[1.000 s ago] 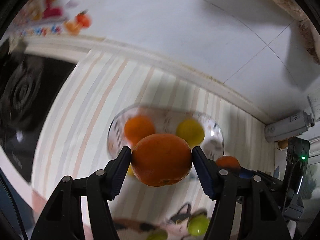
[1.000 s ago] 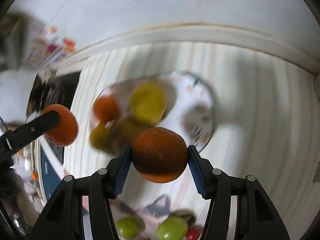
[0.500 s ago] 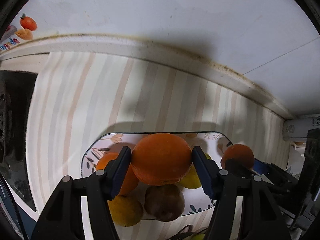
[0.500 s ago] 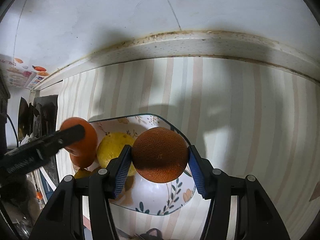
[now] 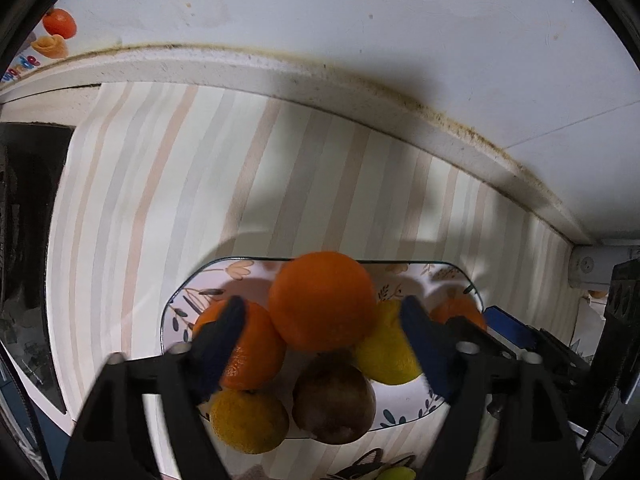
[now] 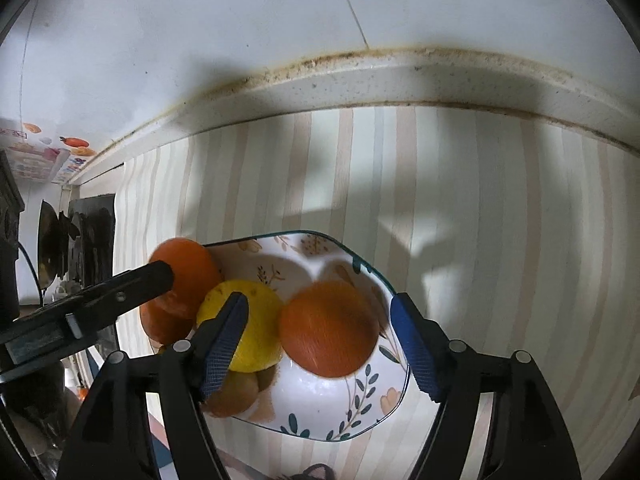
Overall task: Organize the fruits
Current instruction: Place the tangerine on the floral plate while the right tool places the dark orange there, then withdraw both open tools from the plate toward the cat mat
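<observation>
Left wrist: orange (image 5: 322, 300) between opening jaws.

Both wrist views look steeply down, close over one plate (image 5: 448, 276).

Your right gripper (image 6: 320, 328) is opening over the floral bowl (image 6: 394, 396); the orange (image 6: 329, 329) sits between its blue pads (image 6: 410, 340), clear of both. A lemon (image 6: 256, 320) lies just left of it, touching. Your left gripper's finger (image 6: 120, 292) crosses another orange (image 6: 192, 276) at the bowl's left edge, on the striped mat (image 6: 460, 208).
</observation>
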Motion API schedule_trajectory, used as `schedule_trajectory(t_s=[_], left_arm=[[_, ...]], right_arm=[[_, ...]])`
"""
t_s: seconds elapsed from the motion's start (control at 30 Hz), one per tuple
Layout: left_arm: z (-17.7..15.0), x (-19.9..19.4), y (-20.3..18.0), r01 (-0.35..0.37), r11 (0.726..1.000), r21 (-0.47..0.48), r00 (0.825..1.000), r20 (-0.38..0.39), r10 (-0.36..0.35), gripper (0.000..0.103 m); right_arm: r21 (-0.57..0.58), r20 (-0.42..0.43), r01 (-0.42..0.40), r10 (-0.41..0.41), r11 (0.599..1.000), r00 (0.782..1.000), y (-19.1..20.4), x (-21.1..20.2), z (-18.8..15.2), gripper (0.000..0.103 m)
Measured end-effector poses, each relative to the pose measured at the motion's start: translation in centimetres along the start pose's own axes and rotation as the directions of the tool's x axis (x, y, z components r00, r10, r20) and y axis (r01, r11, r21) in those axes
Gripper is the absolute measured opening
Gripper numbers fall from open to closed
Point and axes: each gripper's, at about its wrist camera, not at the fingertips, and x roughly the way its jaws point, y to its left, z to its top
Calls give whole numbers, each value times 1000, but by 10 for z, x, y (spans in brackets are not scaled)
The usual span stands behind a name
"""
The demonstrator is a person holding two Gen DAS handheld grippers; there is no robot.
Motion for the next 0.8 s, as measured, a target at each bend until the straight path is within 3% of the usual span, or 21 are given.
schedule_trajectory(t_s=[0.13,0.27,0.5,0.8], left_arm=[[-6,-10,7,-8,1000,-9,1000,23,8,86],[-19,-23,12,-30,1000,-8,998,63,30,86],[-70,-51,14,-95,995,-21,980,176,97,86],[-156,-83,3,-110,991,-78,951,283,128,86]], right_arm=[[-10,18,23,-23,1000,1000,0,-11,-5,88],[-68,44,97,-94,993,995,3,-28,-21,95],[-171,101,193,-178,966,979,12,-53,-66,95],[-282,193,221,-171,933,966,22,-106,-134,95]])
